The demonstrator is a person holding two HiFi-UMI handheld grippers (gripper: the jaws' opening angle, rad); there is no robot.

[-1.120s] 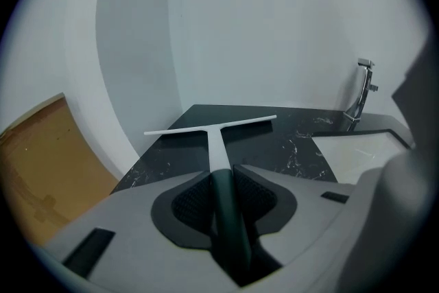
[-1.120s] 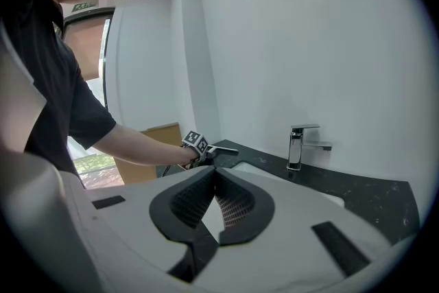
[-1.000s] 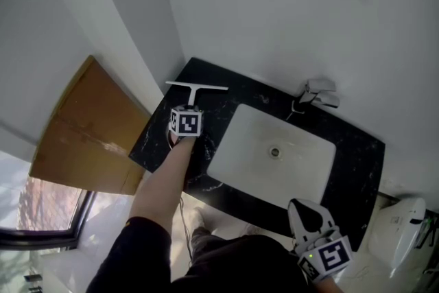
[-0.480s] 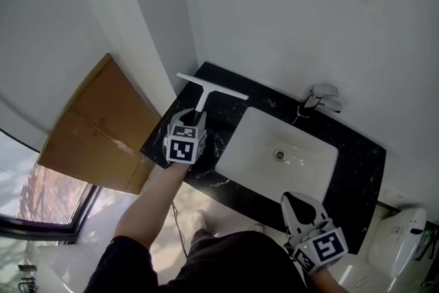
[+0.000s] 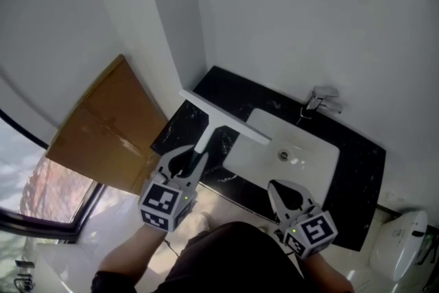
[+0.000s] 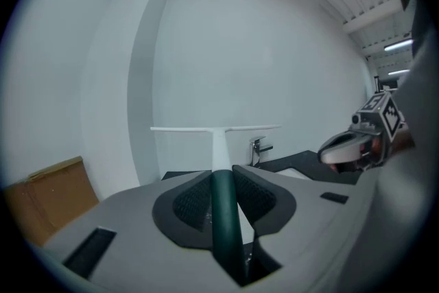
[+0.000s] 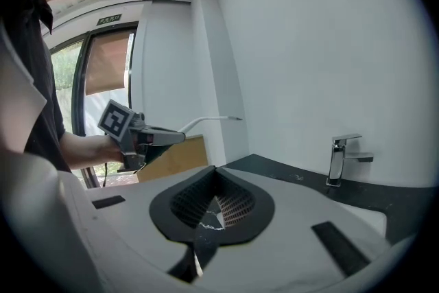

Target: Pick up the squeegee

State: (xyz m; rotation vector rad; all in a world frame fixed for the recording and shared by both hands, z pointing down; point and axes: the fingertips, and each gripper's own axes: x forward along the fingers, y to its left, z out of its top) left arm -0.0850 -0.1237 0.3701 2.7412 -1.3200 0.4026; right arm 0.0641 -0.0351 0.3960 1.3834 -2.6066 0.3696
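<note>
The squeegee is a white T-shaped blade on a stem with a dark green handle. My left gripper is shut on that handle and holds the squeegee up in the air over the left end of the black counter. In the left gripper view the blade stands level ahead of the jaws. From the right gripper view the squeegee shows at left, sticking out of the left gripper. My right gripper hangs shut and holds nothing, in front of the counter.
A white basin is sunk in the counter, with a chrome tap behind it at the white wall. A brown cardboard box stands left of the counter. A window lies at lower left, a white toilet at lower right.
My left gripper has lifted the squeegee off the counter's back left corner and drawn it back toward the person. The right gripper has drifted slightly left.
</note>
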